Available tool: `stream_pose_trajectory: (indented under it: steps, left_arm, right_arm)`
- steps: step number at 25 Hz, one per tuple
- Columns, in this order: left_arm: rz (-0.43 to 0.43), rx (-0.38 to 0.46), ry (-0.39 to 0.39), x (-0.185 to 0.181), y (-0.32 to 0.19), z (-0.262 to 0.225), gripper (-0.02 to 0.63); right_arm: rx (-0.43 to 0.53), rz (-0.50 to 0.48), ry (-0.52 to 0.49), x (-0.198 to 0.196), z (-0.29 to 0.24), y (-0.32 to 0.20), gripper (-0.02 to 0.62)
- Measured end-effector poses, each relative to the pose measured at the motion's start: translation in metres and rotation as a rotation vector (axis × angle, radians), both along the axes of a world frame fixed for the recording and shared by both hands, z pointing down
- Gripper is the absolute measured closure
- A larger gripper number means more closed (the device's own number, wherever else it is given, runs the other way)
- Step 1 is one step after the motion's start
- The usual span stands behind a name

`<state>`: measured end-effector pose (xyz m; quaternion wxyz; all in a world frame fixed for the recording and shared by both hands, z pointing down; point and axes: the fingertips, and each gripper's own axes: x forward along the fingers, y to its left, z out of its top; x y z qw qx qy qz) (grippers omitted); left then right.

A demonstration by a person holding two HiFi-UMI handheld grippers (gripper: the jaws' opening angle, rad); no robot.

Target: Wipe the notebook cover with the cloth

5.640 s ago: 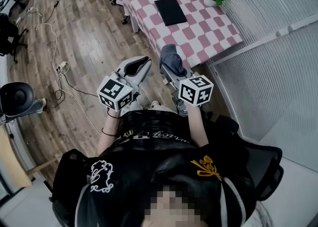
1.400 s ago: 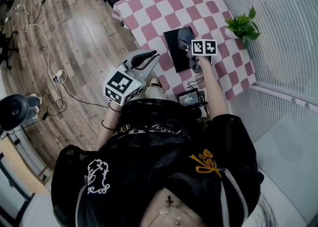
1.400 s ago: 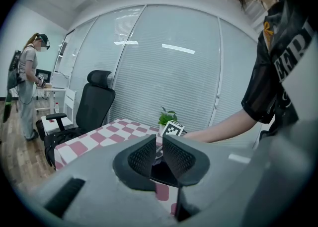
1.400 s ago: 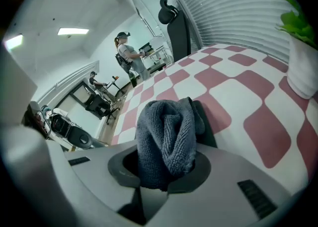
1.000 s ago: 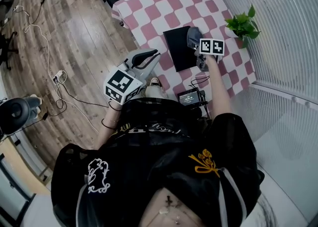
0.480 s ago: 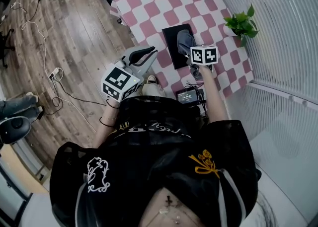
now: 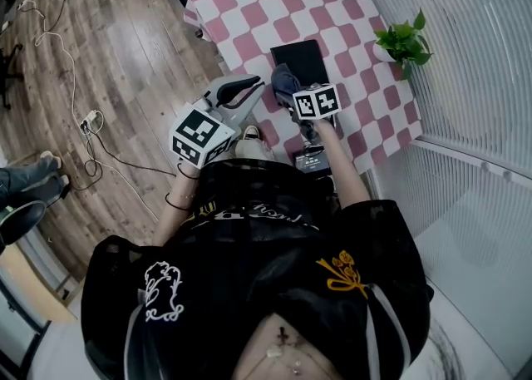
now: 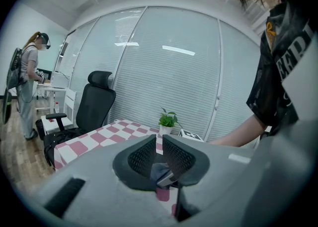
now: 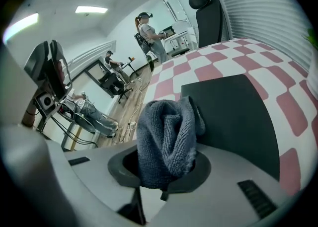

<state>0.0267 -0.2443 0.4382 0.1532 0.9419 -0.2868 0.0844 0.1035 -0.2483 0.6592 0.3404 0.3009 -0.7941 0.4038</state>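
Sharing the checkered table (image 7: 249, 14), notebook (image 7: 302, 56) and potted plant (image 7: 403, 37) sit apart.

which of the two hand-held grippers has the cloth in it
The right hand-held gripper: its jaws are shut on the grey cloth, at the black notebook's edge. The left hand-held gripper has its jaws slightly apart with nothing between them.

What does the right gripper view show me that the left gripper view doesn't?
Right gripper view only: the right gripper close up, jaws shut on the grey cloth, with the black notebook lying flat just beyond. Left gripper view only: the left gripper, jaws a narrow gap apart and empty, and the person's forearm reaching to the table. Both: the pink checked table and a black office chair.
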Motion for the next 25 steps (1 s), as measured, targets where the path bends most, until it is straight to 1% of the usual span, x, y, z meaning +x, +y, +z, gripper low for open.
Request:
stream_pose_trajectory:
  steps: [4, 8, 12, 17, 25]
  left_arm:
    - [0.003, -0.001, -0.004, 0.002, 0.001, 0.002, 0.555]
    - [0.011, -0.002, -0.003, 0.004, 0.002, 0.001, 0.555]
    - [0.013, -0.002, -0.004, 0.004, 0.002, 0.001, 0.555]
    - [0.017, 0.001, -0.005, 0.005, 0.002, 0.000, 0.555]
    - [0.021, 0.004, -0.010, 0.007, 0.004, 0.000, 0.555]
  right_arm:
    - [-0.017, 0.016, -0.035, 0.003, 0.001, -0.002, 0.522]
    - [-0.007, 0.050, -0.021, 0.017, 0.000, -0.007, 0.522]
    - [-0.006, 0.112, -0.006, 0.040, 0.000, -0.015, 0.522]
    - [0.007, 0.202, 0.030, 0.078, -0.001, -0.025, 0.522]
    - [0.021, 0.349, 0.043, 0.128, -0.002, -0.037, 0.522]
